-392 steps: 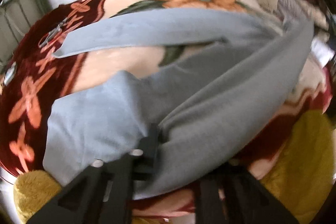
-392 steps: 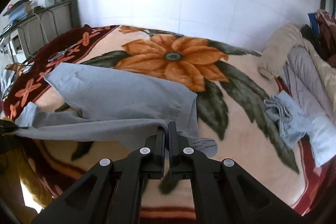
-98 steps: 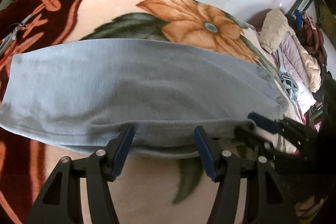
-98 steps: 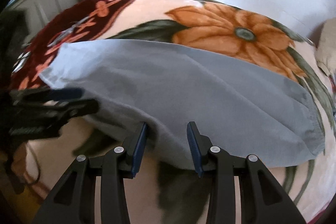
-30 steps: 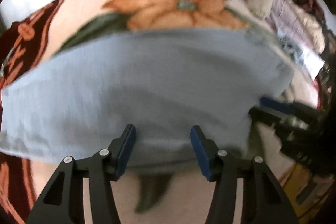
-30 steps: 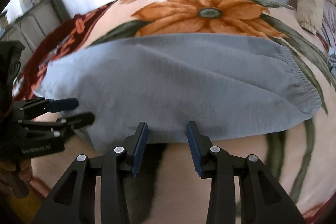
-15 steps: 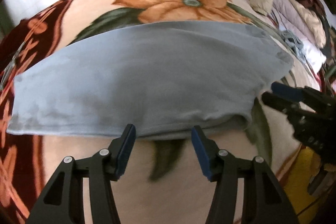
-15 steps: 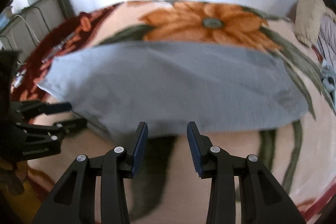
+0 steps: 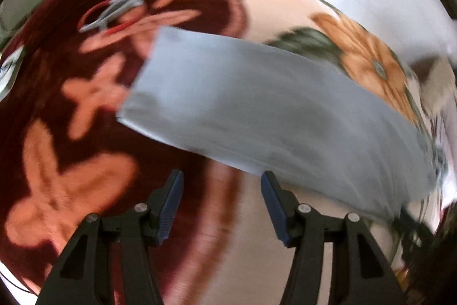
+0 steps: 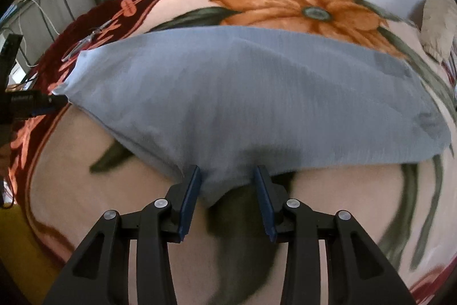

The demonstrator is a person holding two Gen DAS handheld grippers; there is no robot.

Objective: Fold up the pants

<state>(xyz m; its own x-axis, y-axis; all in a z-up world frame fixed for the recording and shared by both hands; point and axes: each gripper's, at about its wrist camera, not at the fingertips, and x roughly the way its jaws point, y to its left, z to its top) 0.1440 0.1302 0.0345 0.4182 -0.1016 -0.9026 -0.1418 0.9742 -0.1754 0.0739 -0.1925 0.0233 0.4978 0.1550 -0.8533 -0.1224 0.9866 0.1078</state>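
hand-held grippers apart over lengthwise-folded pants

right hand-held gripper [image 10: 227, 182] hovers with its blue-padded jaws apart, straddling the near edge of the pale blue-grey cotton pants [image 10: 251, 93] but not pinching it. left hand-held gripper [image 9: 220, 193] is also spread wide and empty, out near the left end of the pants [image 9: 257, 105], just short of the near edge; that view is blurred, so contact cannot be judged.

the pants lie flat as a long band across the floral peach-and-maroon blanket on the bed [image 10: 285, 2], legs apparently stacked one on the other. a pair of scissors with red handles [image 9: 120, 10] rests on the blanket beyond the left end, apart from the cloth.

the step in hand looks like taking hold for a crosswise fold. to do it well, each hand-held gripper should bite every layer at the left end, one at the near corner and one at the far, pads well onto the cloth. lift only enough to clear, carry the end across to the right, and match the edges before letting go. keeping light tension between the two grips should stop the lower layer from slipping or bunching.
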